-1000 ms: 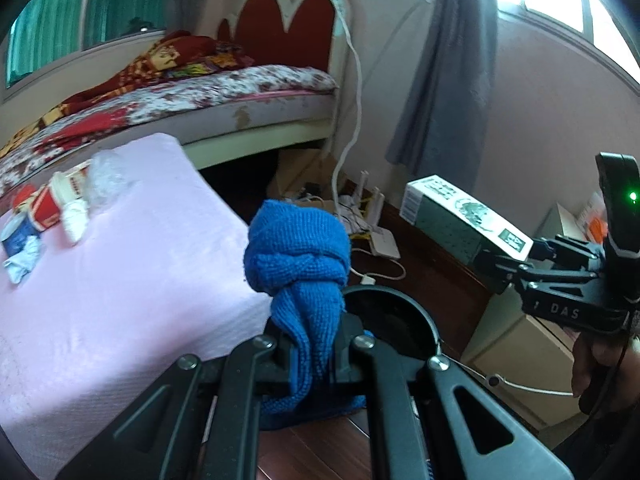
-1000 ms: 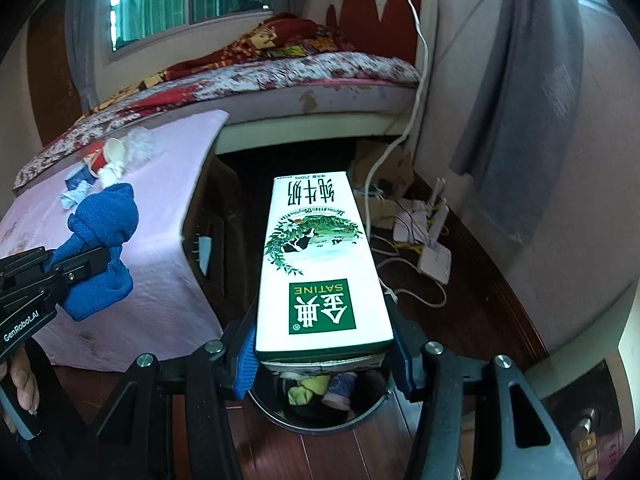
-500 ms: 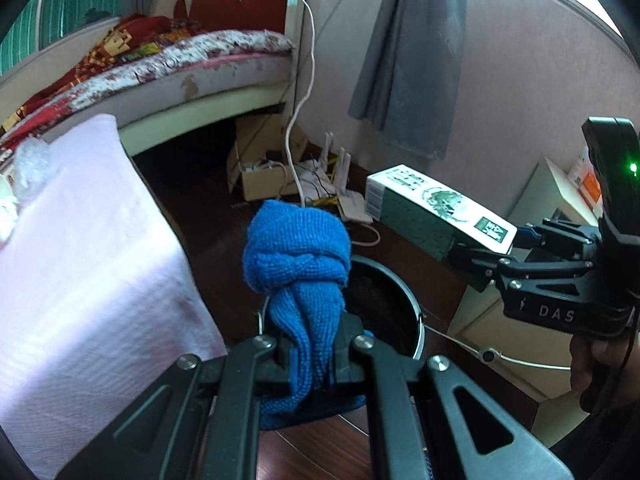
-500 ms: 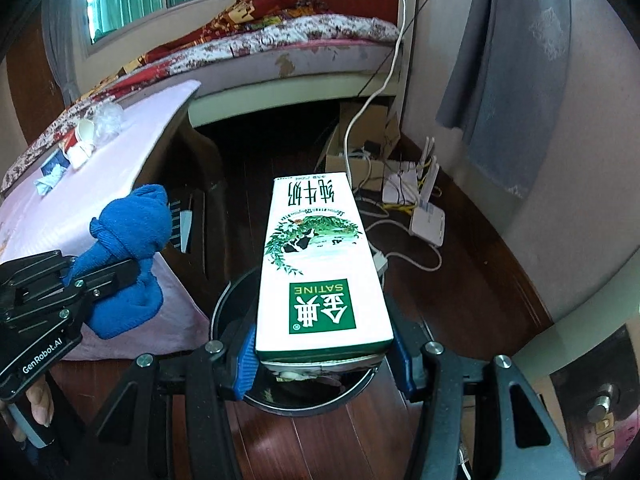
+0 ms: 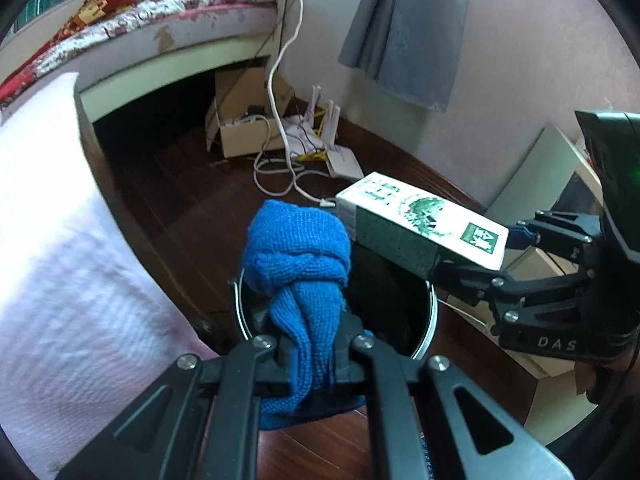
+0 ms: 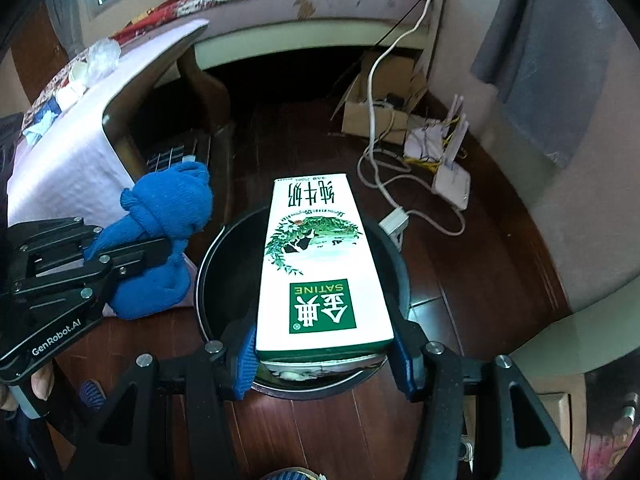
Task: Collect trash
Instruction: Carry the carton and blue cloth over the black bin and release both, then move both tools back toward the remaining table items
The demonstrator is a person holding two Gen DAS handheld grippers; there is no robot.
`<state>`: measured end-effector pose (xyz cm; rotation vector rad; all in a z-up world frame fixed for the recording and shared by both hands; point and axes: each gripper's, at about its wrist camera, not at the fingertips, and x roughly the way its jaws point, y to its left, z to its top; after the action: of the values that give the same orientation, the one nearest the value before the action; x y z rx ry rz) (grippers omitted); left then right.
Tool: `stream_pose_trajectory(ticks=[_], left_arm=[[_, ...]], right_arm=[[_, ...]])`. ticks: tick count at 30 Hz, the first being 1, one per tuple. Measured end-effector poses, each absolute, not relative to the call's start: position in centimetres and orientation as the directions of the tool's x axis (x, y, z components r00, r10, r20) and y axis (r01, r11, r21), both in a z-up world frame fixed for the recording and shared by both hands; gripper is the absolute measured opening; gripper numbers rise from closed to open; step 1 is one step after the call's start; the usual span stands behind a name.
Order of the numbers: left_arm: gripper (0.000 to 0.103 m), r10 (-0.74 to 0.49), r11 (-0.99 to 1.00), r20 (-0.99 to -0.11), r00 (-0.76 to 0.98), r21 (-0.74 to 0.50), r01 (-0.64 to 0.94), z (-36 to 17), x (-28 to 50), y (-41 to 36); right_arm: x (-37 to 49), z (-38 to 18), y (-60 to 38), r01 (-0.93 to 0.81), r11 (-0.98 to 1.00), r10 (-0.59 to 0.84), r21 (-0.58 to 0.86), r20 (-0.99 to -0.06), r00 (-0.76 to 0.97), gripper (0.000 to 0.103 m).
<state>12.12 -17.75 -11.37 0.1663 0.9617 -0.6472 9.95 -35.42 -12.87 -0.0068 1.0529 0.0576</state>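
Observation:
My left gripper (image 5: 318, 344) is shut on a knotted blue knit cloth (image 5: 298, 256) and holds it over the near rim of a round black trash bin (image 5: 428, 320). My right gripper (image 6: 324, 354) is shut on a white and green milk carton (image 6: 316, 264), held flat above the bin (image 6: 208, 276). In the right wrist view the left gripper (image 6: 132, 256) and the cloth (image 6: 168, 208) are at the bin's left edge. In the left wrist view the right gripper (image 5: 472, 268) and the carton (image 5: 420, 224) hang over the bin's right side.
A table with a pink cloth (image 5: 52, 264) stands left of the bin, with small trash (image 6: 76, 80) at its far end. A cardboard box (image 5: 244, 132), white cables (image 6: 384, 172) and a router (image 6: 452, 184) lie on the dark wooden floor (image 6: 480, 280). A bed (image 5: 160, 20) is behind.
Both grippers have moved down and forward, away from the table. The cloth and the carton now hang over the bin, which looks larger and closer.

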Motion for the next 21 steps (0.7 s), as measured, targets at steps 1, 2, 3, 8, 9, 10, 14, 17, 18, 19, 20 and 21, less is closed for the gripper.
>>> stream_pose_trajectory(ticks=[1,2,3,8,9,10,14,17,18,19,20,21], left_arm=[[0.012,-0.441,0.796,-0.811,0.385,-0.157,0.584,-11.6,12.6,-17.9],[0.019,-0.443,0.796,-0.819,0.366,-0.171,0.581,-12.1,12.9,-18.0],[0.042,-0.439,0.801,-0.824,0.358,-0.178,0.572,-12.3,13.1,-17.9],[0.094,-0.375,0.861,-0.821,0.431,-0.137,0.489,-12.5,13.0,-16.2],[0.095,-0.358,0.870,-0.824,0.440,-0.124,0.476,-12.6,13.0,-15.9],[0.096,-0.349,0.875,-0.827,0.442,-0.118,0.470,-12.7,13.1,-15.7],[0.096,-0.328,0.886,-0.823,0.464,-0.097,0.453,-12.6,13.1,-15.0],[0.096,-0.327,0.887,-0.817,0.476,-0.091,0.452,-12.3,12.8,-14.8],[0.096,-0.327,0.887,-0.814,0.480,-0.089,0.454,-12.1,12.7,-14.8],[0.096,-0.326,0.887,-0.814,0.481,-0.087,0.454,-12.1,13.0,-14.8],[0.096,-0.325,0.887,-0.813,0.484,-0.085,0.454,-12.0,13.0,-14.8],[0.096,-0.325,0.888,-0.811,0.487,-0.085,0.453,-11.9,12.9,-14.8]], right_arm=[[10.2,-13.3,-35.5,-0.055,0.998,0.051,0.028,-0.874,0.484,0.058],[10.5,-13.8,-35.7,-0.058,0.998,0.058,0.035,-0.883,0.465,0.062],[10.8,-14.2,-35.9,-0.052,0.998,0.049,0.028,-0.892,0.450,0.082],[11.2,-15.3,-38.2,0.060,0.998,-0.052,-0.031,-0.914,0.402,0.103],[11.3,-15.3,-38.5,0.076,0.997,-0.058,-0.031,-0.916,0.396,0.103],[11.4,-15.3,-38.8,0.089,0.996,-0.061,-0.028,-0.915,0.398,0.103],[11.3,-14.8,-38.6,0.093,0.995,-0.060,-0.024,-0.911,0.408,0.103],[11.6,-14.5,-38.1,0.078,0.996,-0.071,-0.042,-0.907,0.416,0.103],[11.5,-14.4,-38.0,0.076,0.996,-0.070,-0.043,-0.906,0.418,0.103],[11.5,-14.3,-37.9,0.075,0.996,-0.071,-0.044,-0.905,0.419,0.103],[11.5,-14.2,-37.9,0.076,0.996,-0.074,-0.046,-0.903,0.423,0.103],[11.5,-14.0,-37.9,0.077,0.996,-0.073,-0.045,-0.902,0.425,0.103]])
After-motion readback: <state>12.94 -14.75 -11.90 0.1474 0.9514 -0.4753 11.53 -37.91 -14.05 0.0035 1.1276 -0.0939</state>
